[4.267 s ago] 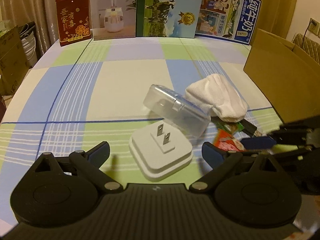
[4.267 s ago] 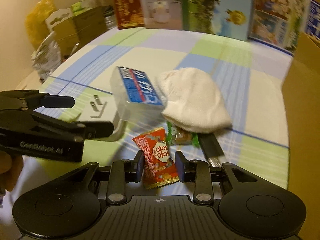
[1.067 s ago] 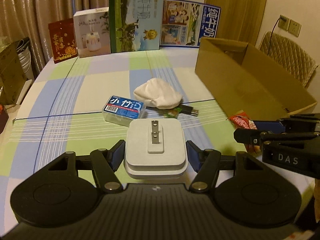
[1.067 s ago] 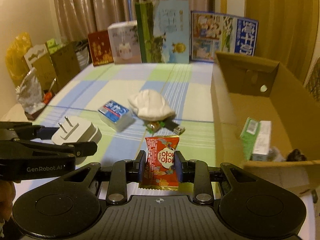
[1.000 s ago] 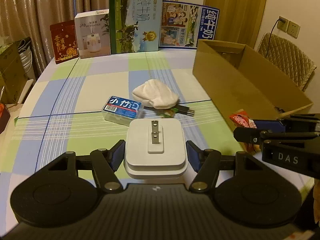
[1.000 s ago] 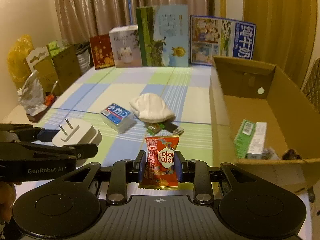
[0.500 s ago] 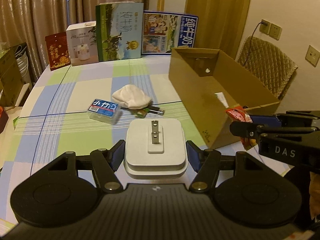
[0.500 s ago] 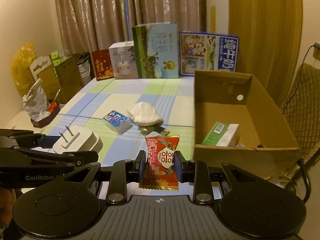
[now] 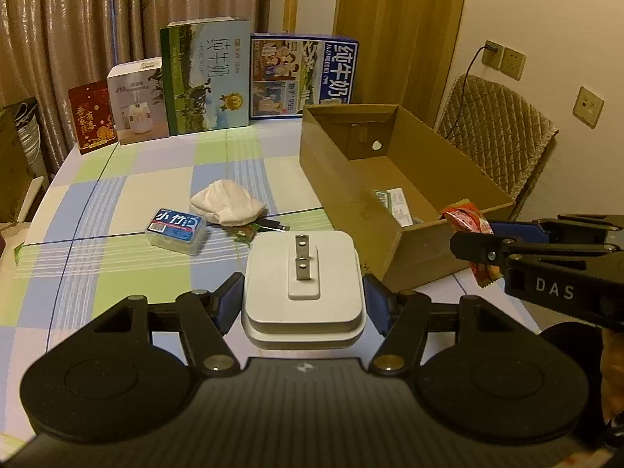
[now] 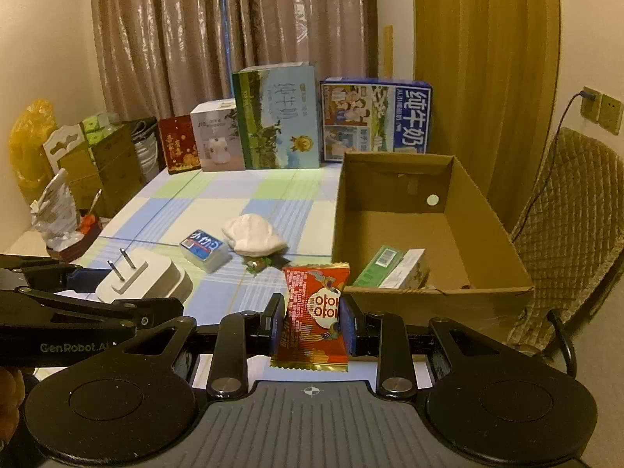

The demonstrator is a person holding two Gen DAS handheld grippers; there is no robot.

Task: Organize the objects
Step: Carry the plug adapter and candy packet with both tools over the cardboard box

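Left gripper (image 9: 303,298) is closed on the white plug adapter (image 9: 303,280), gripped by its two side faces; the prongs point up and slightly away from the fingers. Right gripper (image 10: 312,321) is closed on the red snack packet (image 10: 315,312), held upright, long axis vertical, both ends clear of the pads. Ahead of the right fingers, the near rim of the open cardboard box (image 10: 436,292) faces them, floor largely bare. Ahead-left on the checked tablecloth (image 9: 156,179): clear case (image 9: 175,230), white cloth (image 9: 226,202).
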